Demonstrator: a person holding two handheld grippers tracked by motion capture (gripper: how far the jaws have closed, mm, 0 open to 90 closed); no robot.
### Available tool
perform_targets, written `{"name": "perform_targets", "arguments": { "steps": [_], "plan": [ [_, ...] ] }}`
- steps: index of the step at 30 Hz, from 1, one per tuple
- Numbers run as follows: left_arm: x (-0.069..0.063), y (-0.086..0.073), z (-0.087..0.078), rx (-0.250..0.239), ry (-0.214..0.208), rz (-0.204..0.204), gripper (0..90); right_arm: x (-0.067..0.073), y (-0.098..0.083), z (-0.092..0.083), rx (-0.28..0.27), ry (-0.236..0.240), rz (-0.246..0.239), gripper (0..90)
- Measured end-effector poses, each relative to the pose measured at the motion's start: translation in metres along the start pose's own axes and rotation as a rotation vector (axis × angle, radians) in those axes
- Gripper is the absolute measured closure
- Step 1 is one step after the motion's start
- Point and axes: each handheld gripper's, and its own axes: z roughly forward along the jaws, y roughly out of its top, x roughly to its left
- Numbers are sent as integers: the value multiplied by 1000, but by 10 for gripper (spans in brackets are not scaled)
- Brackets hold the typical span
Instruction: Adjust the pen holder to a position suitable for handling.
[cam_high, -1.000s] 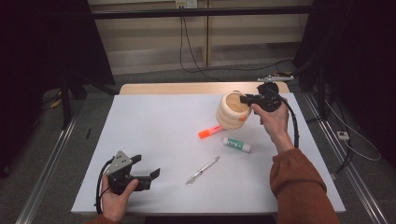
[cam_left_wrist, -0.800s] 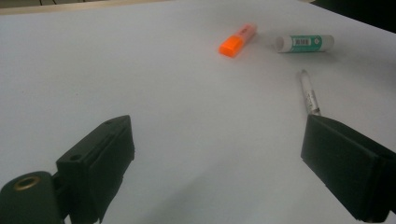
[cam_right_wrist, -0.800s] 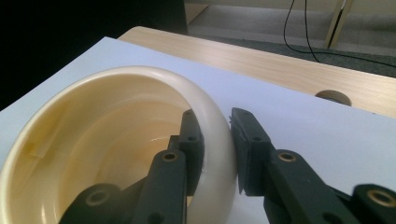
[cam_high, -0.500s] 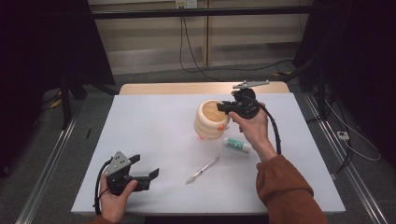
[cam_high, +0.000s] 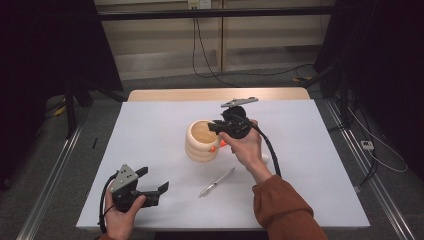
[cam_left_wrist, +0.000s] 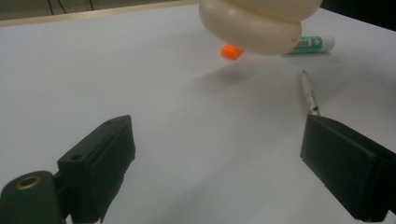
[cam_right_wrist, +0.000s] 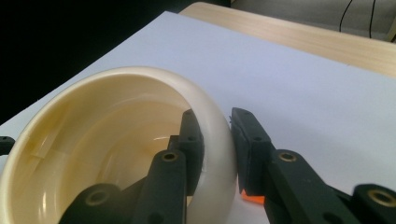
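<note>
While the right gripper clamps the rim of the cream ribbed pot, one jaw inside the mouth and one outside the wall, the pot hangs clear of the white table — the left gripper view shows its shadow on the sheet below it. That pot sits near the table's centre in the high view. At its four o'clock an orange marker peeks out, and in the left gripper view a white glue stick with a green label lies just beyond it. A silver pen lies at five o'clock from the pot, near but apart.

Down at seven o'clock, the left gripper rests low over bare table, jaws spread wide, nothing between them.

Now, the carry. A one-sided pinch on a rounded rim looks apt to let the pot swing, so I'd say keep it level and travel slowly. Pick a landing spot away from marker, glue stick and pen. Lower until the base sits flat, then release. The free gripper could steady the wall if it tips.
</note>
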Motion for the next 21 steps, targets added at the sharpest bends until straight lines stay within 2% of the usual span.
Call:
{"name": "perform_targets", "arguments": {
  "steps": [3, 10, 17, 18, 20, 21],
  "plan": [
    [1, 0, 0, 1, -1, 1, 97, 6, -2, 10, 14, -7, -8, 751],
    [1, 0, 2, 8, -7, 4, 97, 9, -9, 29, 40, -16, 17, 746],
    [1, 0, 2, 9, -11, 4, 97, 10, -10, 43, 49, -21, 32, 743],
    [2, 0, 2, 12, -11, 6, 97, 8, -11, 47, 56, -18, 50, 743],
    [2, 0, 3, 13, -11, 2, 97, 7, -12, 49, 55, -21, 52, 743],
    [2, 0, 3, 14, -11, 4, 97, 6, -15, 54, 60, -37, 62, 738]
  ]
}}
